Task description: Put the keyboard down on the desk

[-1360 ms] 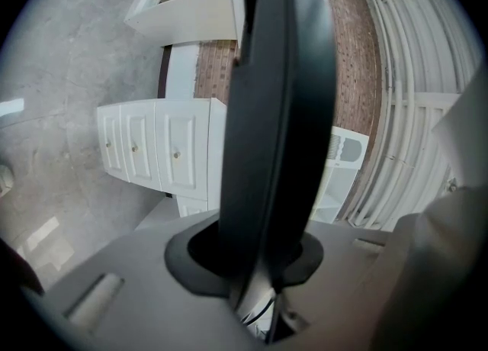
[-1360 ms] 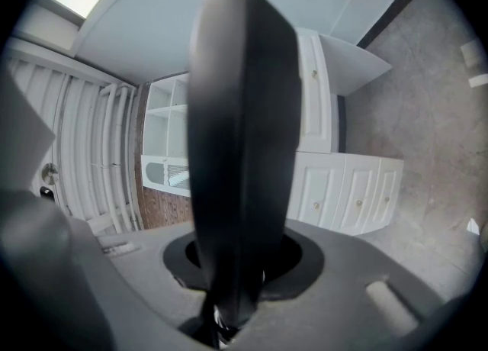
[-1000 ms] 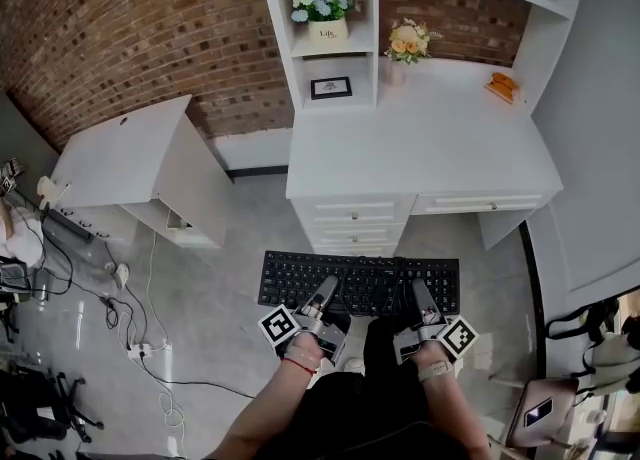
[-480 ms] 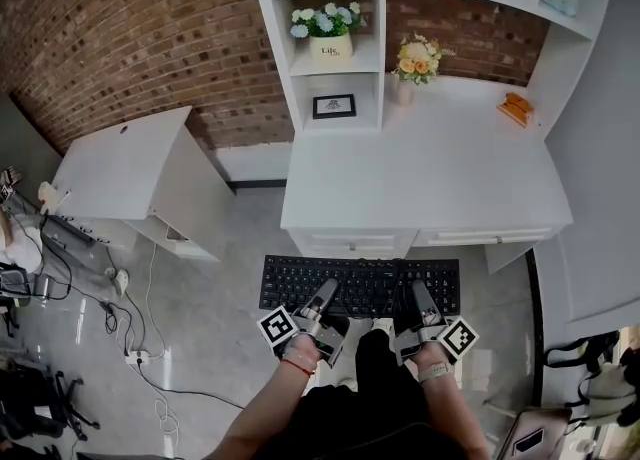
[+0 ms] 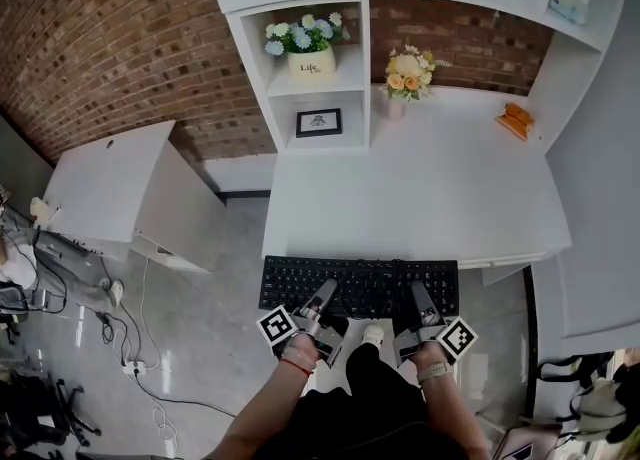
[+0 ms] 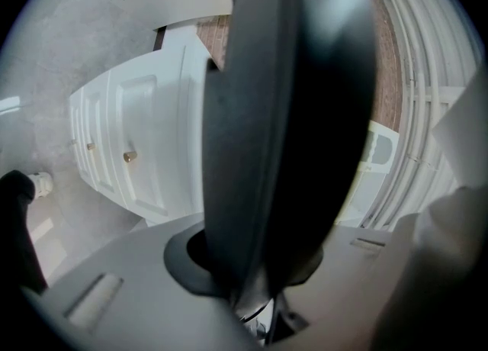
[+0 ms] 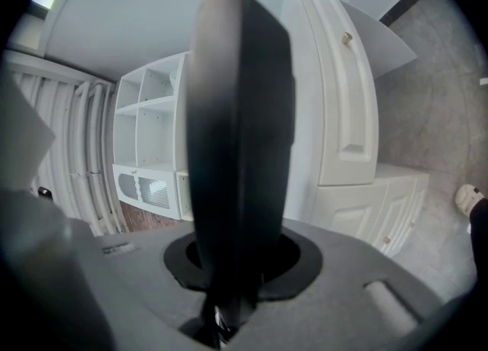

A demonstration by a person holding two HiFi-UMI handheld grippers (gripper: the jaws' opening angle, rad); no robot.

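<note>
The left tool [image 5: 327, 291] and right tool [image 5: 416, 294] are clamping the black keyboard [image 5: 360, 278] at lower centre, just short of the white desk [image 5: 420, 188]; it is not yet resting there.

— What colours sit at the lower centre of your frame?
— Your black flat plastic keyboard [image 5: 360, 286], its keys flecked with pale marks. Your grey left gripper [image 5: 327, 293] and grey right gripper [image 5: 418, 294] each carry a cube patterned in black-and-white squares.
— And above that?
— You face a plain white shelved desk [image 5: 420, 198]. The red-brown brick wall [image 5: 110, 38] at upper left shows pale mortar lines. The glossy floor [image 5: 200, 318] at lower left is mottled grey.
— Any bright spots?
— You have white-and-blue flowers in a cream pot [image 5: 303, 40] at top centre, a yellow-orange flower bunch [image 5: 408, 70] right of them, a small orange object [image 5: 518, 120] at upper right, and a red wrist band [image 5: 293, 362] at lower centre.
</note>
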